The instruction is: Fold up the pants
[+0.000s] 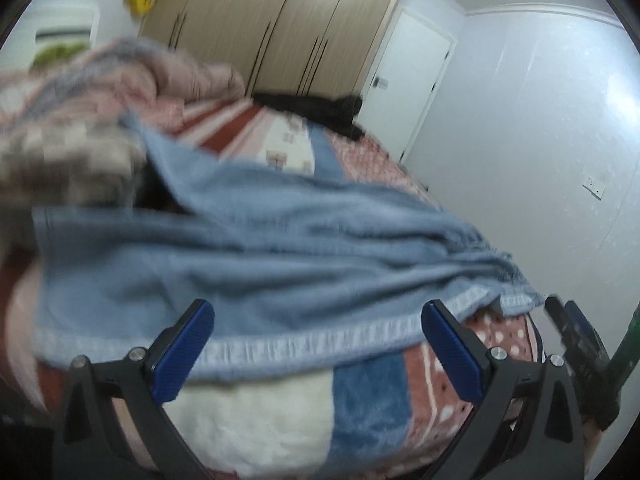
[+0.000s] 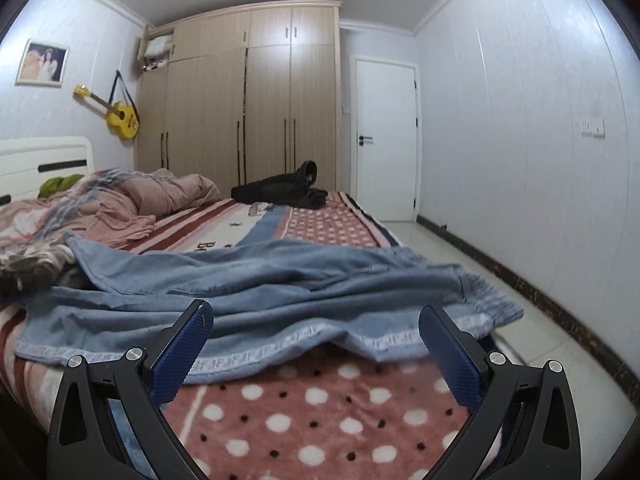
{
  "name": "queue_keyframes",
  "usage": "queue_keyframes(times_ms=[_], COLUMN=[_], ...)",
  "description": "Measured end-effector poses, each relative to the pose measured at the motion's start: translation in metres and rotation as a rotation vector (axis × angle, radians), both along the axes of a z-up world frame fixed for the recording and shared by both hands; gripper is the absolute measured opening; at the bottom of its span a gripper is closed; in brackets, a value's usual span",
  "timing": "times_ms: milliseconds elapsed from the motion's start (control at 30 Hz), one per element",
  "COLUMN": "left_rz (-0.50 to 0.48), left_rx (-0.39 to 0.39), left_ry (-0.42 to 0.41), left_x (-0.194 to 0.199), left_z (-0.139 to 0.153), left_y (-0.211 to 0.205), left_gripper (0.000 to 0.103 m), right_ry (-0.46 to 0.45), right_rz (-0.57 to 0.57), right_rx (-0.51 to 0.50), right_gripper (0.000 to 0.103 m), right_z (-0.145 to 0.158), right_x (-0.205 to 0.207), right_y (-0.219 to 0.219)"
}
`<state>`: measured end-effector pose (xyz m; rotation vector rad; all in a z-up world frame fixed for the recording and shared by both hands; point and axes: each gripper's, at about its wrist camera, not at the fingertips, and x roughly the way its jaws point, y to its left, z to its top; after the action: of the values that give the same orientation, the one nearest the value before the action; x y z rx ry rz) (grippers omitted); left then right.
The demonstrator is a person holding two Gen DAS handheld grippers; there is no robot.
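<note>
Light blue pants (image 1: 256, 264) lie spread and rumpled across the patterned bed blanket (image 1: 280, 420), a pale printed side stripe (image 1: 304, 346) running along their near edge. My left gripper (image 1: 318, 344) is open and empty, its blue pads either side of that near edge, just short of it. The view is tilted and blurred. In the right wrist view the pants (image 2: 256, 288) lie the same way, frayed hems (image 2: 488, 300) at the right. My right gripper (image 2: 314, 350) is open and empty just before the stripe edge (image 2: 288, 346). The right gripper also shows in the left wrist view (image 1: 580, 344) at the far right.
A pink quilt (image 2: 120, 204) is heaped at the bed's head, left. A dark garment (image 2: 284, 192) lies at the far end of the bed. A wardrobe (image 2: 248, 100), a white door (image 2: 384, 136) and a wall (image 2: 520, 140) stand beyond; floor (image 2: 460, 264) runs on the right.
</note>
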<state>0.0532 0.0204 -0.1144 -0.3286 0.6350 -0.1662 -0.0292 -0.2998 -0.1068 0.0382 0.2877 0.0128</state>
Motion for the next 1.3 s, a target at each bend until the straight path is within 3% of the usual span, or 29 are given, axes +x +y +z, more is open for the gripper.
queue_keyframes(times_ms=[267, 367, 533, 667, 867, 1000, 1133, 1300], left_rz=[0.027, 0.055, 0.135, 0.221, 0.305, 0.320, 0.314, 0.295], left_rx=[-0.157, -0.230, -0.273, -0.271, -0.233, -0.240, -0.220, -0.130], left_ry=[0.194, 0.202, 0.171, 0.153, 0.131, 0.103, 0.085, 0.021], left_x=[0.004, 0.008, 0.015, 0.021, 0.022, 0.024, 0.026, 0.021], left_z=[-0.064, -0.075, -0.070, -0.069, -0.066, -0.063, -0.057, -0.033], left_y=[0.009, 0.017, 0.042, 0.064, 0.090, 0.106, 0.116, 0.114], left_gripper=[0.102, 0.101, 0.087, 0.079, 0.066, 0.048, 0.021, 0.008], right_ry=[0.035, 0.053, 0.100, 0.150, 0.208, 0.239, 0.229, 0.250], right_rz=[-0.056, -0.066, -0.085, -0.102, -0.034, -0.014, -0.017, -0.069], right_rx=[0.069, 0.088, 0.123, 0.185, 0.316, 0.414, 0.431, 0.428], right_gripper=[0.103, 0.103, 0.103, 0.103, 0.102, 0.085, 0.081, 0.066], right_z=[-0.017, -0.021, -0.034, -0.049, -0.066, -0.076, -0.075, -0.072], right_x=[0.007, 0.011, 0.019, 0.029, 0.045, 0.062, 0.078, 0.098], right_y=[-0.038, -0.049, -0.073, -0.104, -0.142, -0.159, -0.164, -0.163])
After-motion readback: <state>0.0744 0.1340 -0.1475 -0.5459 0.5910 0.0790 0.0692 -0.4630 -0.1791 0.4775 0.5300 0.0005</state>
